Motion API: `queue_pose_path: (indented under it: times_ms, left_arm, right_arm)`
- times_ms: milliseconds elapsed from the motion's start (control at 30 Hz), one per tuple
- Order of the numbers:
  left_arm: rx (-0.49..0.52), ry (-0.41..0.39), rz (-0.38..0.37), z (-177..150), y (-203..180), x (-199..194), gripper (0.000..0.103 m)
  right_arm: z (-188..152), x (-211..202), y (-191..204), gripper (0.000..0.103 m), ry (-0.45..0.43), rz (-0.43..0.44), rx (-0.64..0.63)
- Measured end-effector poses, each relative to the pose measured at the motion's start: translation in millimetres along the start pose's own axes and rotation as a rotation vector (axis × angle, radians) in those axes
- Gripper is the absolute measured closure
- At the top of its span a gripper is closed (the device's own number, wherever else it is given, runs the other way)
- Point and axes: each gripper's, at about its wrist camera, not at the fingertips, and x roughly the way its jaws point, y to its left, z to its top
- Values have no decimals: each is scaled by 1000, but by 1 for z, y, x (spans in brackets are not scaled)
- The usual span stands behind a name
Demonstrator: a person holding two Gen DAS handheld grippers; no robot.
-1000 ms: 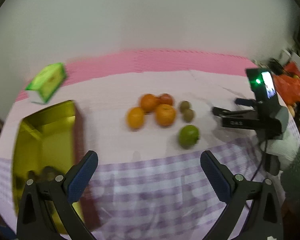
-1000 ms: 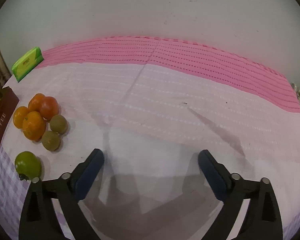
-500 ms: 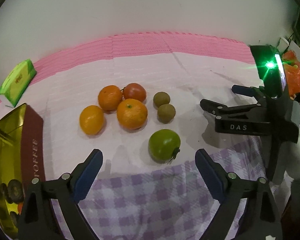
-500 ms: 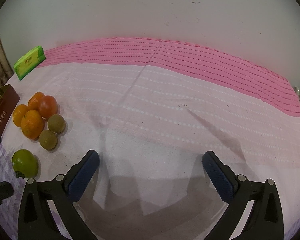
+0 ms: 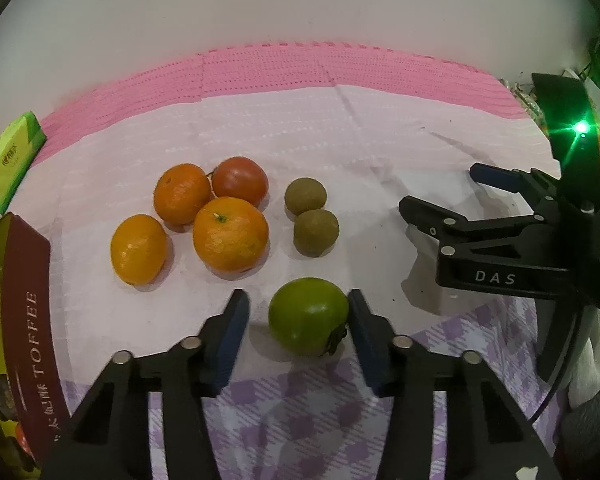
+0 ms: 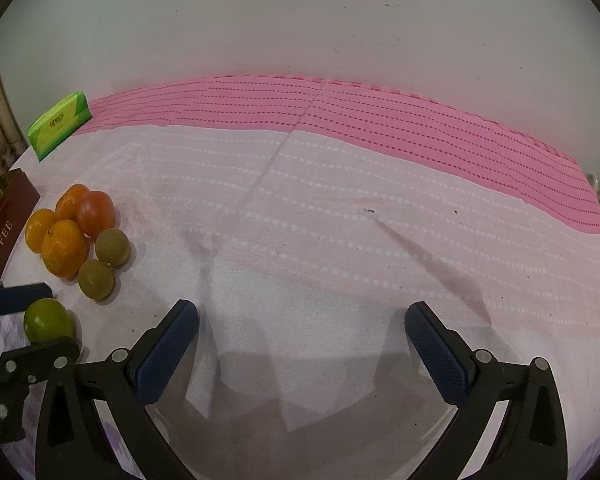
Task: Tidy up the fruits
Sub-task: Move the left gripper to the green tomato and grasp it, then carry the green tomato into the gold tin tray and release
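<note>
Green fruit (image 5: pixel 307 316) on pale cloth (image 5: pixel 380 160), between left gripper (image 5: pixel 296 322) pads, jaws just been closing, right pad touching it, left pad still clear; oranges (image 5: pixel 230 234) and brown fruits (image 5: pixel 315 233) just beyond; right gripper (image 6: pixel 302 330) spread wide, empty; toffee tin (image 5: pixel 18 300) at left

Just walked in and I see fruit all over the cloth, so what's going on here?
A person with a gripper in each hand is sorting fruit on a pink tablecloth. The left gripper has its jaws around the green fruit and has just been closing; the right-side pad touches it, while a gap shows on the other side. The right gripper hangs open over bare cloth. The oranges, a red fruit and two brown-green fruits lie untouched beside the toffee tin.
</note>
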Motion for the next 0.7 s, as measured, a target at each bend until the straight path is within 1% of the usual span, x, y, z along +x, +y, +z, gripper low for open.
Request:
queue_pose_path:
  times_ms: [67,167,400,700]
  left_arm:
    - [2,-1,6,0,-1,-1,63]
    - [5,-10,-3,-1,-1,-4,69]
    - [-10,-13,-3,-7,3,-12,69]
    - [-35,-46,3,-18,13,-44,69]
  right_arm:
    - [0,0,0,0,0,0,0]
    - [0,0,0,0,0,0,0]
    - [0,0,0,0,0,0,0]
    - [0,0,0,0,1,0,0]
